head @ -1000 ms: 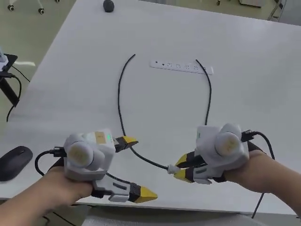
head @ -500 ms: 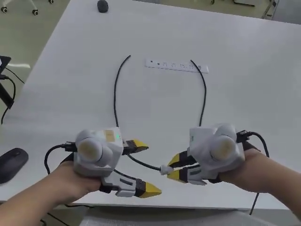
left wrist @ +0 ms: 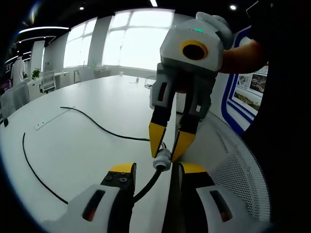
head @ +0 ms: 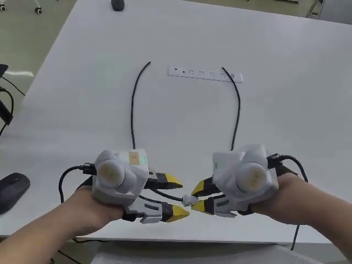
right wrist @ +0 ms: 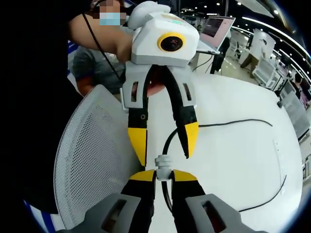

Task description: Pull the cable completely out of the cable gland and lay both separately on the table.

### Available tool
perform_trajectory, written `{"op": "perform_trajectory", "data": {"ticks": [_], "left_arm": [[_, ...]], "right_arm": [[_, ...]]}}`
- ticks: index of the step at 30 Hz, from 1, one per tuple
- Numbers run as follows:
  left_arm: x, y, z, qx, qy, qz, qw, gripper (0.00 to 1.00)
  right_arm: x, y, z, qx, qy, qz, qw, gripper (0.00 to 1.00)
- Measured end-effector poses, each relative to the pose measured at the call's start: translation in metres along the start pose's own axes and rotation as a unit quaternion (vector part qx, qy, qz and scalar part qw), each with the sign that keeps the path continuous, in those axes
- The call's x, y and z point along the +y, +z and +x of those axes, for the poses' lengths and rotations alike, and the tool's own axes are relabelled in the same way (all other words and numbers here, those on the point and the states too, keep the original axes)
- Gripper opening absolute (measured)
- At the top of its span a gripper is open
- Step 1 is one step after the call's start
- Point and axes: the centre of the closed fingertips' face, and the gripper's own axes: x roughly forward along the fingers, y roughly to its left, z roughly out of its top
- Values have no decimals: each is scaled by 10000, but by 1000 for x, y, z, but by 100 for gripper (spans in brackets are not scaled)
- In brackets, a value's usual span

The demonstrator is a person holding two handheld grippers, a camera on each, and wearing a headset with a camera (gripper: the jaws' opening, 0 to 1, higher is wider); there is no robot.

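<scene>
A long black cable [head: 132, 110] lies in a loop on the white table [head: 77, 82], and its near bend rises off the surface. A small white cable gland [head: 190, 199] sits on that raised bend. My right gripper [head: 201, 196] is shut on the cable gland at its yellow fingertips, just above the table's near edge. In the right gripper view the gland [right wrist: 164, 167] sits at the tips with the cable running back between the jaws. My left gripper [head: 175, 196] is open, its jaws on either side of the cable just left of the gland [left wrist: 162, 159], not touching it.
A white power strip [head: 204, 74] lies across the far ends of the cable. A dark mouse [head: 11, 190] rests at the table's left edge and a dark round object [head: 117, 4] at the far end. A white mesh chair [right wrist: 97, 160] stands just below the near edge.
My left gripper has moved right to meet the right gripper, and its jaws have narrowed around the cable. The right gripper has drifted slightly left with the gland.
</scene>
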Motion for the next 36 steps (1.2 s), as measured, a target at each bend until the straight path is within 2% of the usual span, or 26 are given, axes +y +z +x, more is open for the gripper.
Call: {"op": "perform_trajectory", "data": {"ticks": [6, 11, 15, 22, 28, 33, 36], "left_arm": [[0, 0, 2, -19, -42, 50, 10000, 30], [-3, -2, 5, 53, -150, 53, 9999, 24], [-6, -1, 6, 23, -245, 5, 9997, 18], [-7, -1, 8, 31, -299, 119, 9995, 17], [-6, -2, 9, 65, -285, 59, 9996, 16], [-5, -3, 8, 81, -271, 119, 9995, 16], [-5, -3, 8, 76, -286, 228, 9993, 16]], "right_arm": [[0, -1, 0, 2, 42, -23, 10000, 6], [0, -2, 0, 27, 59, -105, 9999, 6], [0, -4, 0, 45, 63, -137, 9999, 7], [0, -6, 1, 74, 97, -171, 9998, 7], [-1, -6, 2, 71, 112, -213, 9997, 7], [-1, -6, 3, 21, 122, -253, 9996, 8], [-2, -7, 2, -75, 194, -93, 9997, 8]]}}
